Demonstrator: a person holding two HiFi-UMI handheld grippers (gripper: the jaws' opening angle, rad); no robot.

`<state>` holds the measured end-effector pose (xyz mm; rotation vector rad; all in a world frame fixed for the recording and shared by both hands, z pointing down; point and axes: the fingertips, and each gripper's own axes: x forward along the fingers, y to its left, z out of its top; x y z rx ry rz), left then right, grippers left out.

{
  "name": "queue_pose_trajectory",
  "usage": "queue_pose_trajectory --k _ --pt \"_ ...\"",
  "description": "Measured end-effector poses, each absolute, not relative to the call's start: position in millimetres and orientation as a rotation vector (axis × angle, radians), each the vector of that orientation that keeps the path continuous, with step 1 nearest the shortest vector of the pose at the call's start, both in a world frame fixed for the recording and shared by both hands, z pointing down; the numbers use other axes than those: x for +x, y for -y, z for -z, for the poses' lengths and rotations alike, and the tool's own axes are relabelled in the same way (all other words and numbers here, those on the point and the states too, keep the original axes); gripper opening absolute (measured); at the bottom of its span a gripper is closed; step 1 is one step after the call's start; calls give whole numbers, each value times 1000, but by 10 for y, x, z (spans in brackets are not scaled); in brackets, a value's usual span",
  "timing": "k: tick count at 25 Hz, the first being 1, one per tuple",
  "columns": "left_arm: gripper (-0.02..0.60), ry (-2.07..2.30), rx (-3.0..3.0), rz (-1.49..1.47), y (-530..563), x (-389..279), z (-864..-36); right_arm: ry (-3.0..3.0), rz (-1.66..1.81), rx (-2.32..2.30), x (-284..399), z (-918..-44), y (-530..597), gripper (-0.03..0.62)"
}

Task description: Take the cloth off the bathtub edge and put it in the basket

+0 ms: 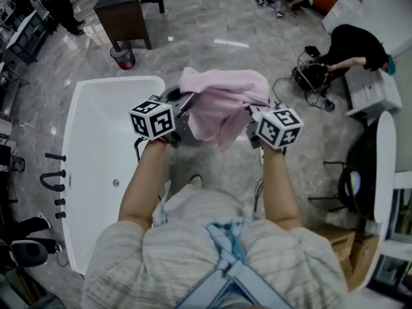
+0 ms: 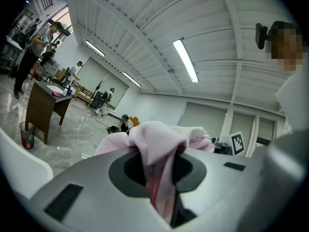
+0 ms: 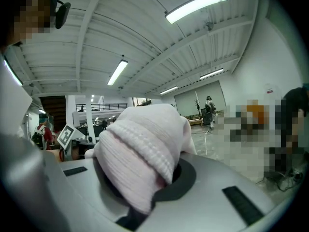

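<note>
The cloth [image 1: 222,105], pale pink, hangs bunched between the two grippers, held up in front of the person. The left gripper [image 1: 183,106] is clamped on one end: in its own view the jaws pinch a fold of cloth [image 2: 159,146] running down between them. The right gripper [image 1: 252,113] is clamped on the other end, and its view shows a thick ribbed roll of cloth [image 3: 140,149] squeezed in the closed jaws. The white tub [image 1: 96,172] lies to the left. The cloth sits just past the tub's far right corner, over the marble floor [image 1: 212,18], and seems clear of the rim, though the left gripper's cube hides that corner.
</note>
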<state>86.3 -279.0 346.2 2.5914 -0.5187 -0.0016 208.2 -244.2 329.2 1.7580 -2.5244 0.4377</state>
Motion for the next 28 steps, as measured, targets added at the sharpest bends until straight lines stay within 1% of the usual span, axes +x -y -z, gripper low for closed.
queue_pose_trajectory --k 14,28 --pt "67 483 2620 47 3458 999 -3246 2580 -344 1780 2151 -2905 3148 25" --pt "67 547 2604 66 4307 1300 -3232 2665 -347 1683 2420 -2867 4037 25"
